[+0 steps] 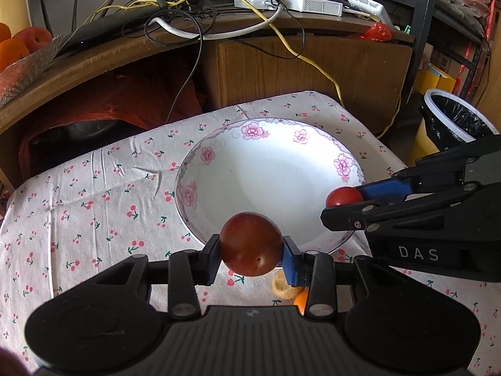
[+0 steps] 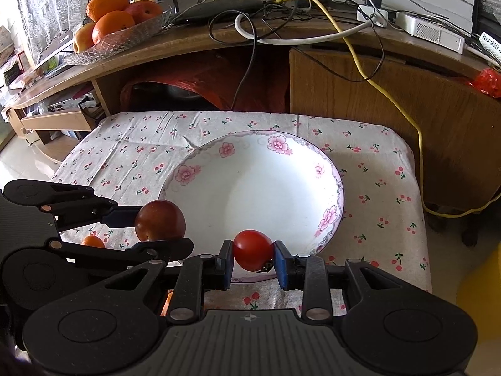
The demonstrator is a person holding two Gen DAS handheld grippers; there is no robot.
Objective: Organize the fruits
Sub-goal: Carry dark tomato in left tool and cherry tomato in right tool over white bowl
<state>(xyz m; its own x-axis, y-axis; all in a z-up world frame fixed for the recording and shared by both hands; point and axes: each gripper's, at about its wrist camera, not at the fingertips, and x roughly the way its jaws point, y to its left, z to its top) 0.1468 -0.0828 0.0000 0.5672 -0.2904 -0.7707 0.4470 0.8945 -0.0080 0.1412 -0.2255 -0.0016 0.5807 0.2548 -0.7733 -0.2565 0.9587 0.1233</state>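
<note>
- L gripper (image 1: 250,252): closed partway on a dark red plum (image 1: 250,243), one finger pad each side, fruit pinched at its widest part. Held off the surface, just over the near rim of the plate (image 1: 194,169).
- Same plum from the R cam (image 2: 160,221): sits at the plate's near-left edge, L gripper (image 2: 156,228) fingers above and below it in that view.
- R gripper (image 2: 253,258): closed narrower, on a small bright red tomato (image 2: 253,250); stem end faces down toward the cam. Blue pad (image 2: 281,264) on its right side, dark pad on its left, both touching.
- From the L cam the tomato (image 1: 343,196) is at the plate's right rim, R gripper (image 1: 347,200) comes in from the right.
- Plate: white, pink flower border, nothing lying in the bowl of it. Sits centre on the surface (image 2: 131,153), cherry-print cloth.
- Under the L gripper on the cloth: small orange fruit (image 1: 301,301) w/ a tan round piece (image 1: 283,285) beside it, both partly hidden. R cam shows the orange one (image 2: 93,241) left of the plate.
- Bkgd: glass bowl of oranges/apples (image 2: 119,28) on the wood shelf behind, cables (image 2: 281,15) tangled there. Lined bin (image 1: 454,119) off to the right, on the floor.
</note>
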